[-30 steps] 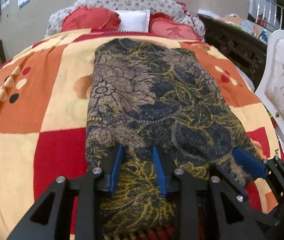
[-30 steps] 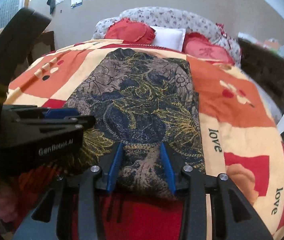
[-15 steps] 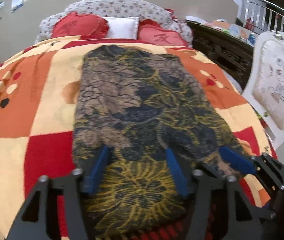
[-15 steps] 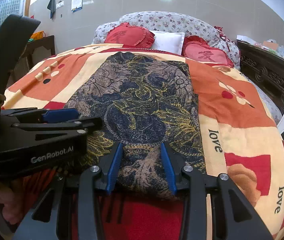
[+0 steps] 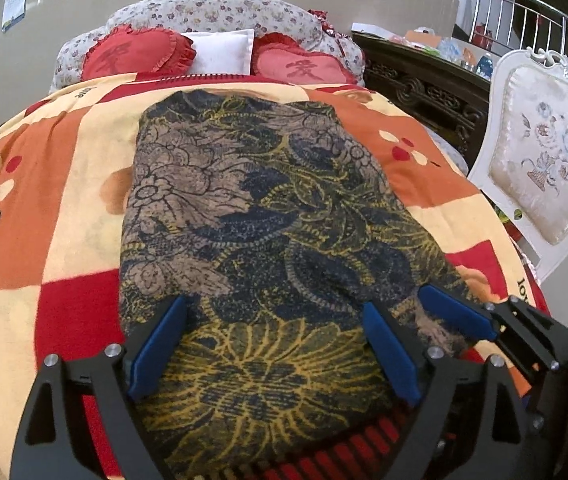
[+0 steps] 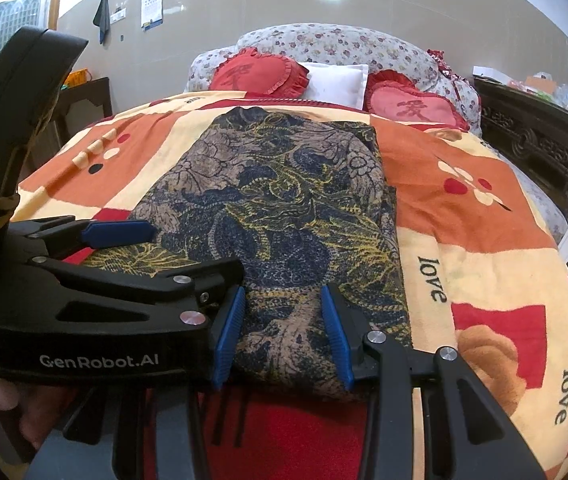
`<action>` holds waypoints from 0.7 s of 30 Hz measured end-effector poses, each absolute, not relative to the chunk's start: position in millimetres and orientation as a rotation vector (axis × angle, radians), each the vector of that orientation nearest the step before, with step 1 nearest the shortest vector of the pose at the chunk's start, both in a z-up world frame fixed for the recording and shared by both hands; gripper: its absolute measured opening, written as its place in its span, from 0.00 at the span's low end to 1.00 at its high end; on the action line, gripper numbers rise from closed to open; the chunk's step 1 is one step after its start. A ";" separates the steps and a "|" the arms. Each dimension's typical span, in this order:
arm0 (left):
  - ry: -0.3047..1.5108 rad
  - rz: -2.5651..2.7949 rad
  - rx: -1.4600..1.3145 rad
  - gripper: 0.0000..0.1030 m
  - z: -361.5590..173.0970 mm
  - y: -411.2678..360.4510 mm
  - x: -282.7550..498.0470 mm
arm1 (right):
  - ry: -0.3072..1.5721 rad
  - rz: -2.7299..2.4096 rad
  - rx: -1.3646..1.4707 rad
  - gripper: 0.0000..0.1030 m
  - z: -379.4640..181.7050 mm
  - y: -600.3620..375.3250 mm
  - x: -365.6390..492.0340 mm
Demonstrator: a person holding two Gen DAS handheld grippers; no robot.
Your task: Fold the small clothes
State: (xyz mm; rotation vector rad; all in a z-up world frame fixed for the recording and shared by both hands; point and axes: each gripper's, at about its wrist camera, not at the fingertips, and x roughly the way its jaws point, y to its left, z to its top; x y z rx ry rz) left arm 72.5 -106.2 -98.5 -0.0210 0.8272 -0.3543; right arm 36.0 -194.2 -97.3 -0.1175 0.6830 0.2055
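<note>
A dark navy, tan and yellow floral garment lies flat and lengthwise on the bed; it also shows in the right wrist view. My left gripper is wide open over the garment's near hem, its blue pads apart. My right gripper is open a moderate width, its pads on either side of the hem's right corner. The right gripper's blue pad shows in the left wrist view at the right. The left gripper's body shows in the right wrist view.
The bed has an orange, red and cream blanket with "love" lettering. Red heart cushions and a white pillow lie at the head. A white chair and dark wooden furniture stand to the right.
My left gripper has opened from narrow to wide over the near hem. The right gripper has kept about the same width and place.
</note>
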 end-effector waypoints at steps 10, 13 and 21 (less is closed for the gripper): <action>0.878 -0.400 -0.237 0.95 -72.8 -13.1 124.0 | 0.680 0.225 -0.079 0.37 -97.6 -196.7 36.2; 1.019 -0.515 -0.455 0.89 -107.4 2.5 154.0 | 0.679 0.229 -0.072 0.38 -97.8 -196.7 36.3; 1.051 -0.667 -0.580 0.88 -122.5 -18.8 178.3 | 0.679 0.230 -0.066 0.38 -98.2 -196.9 36.3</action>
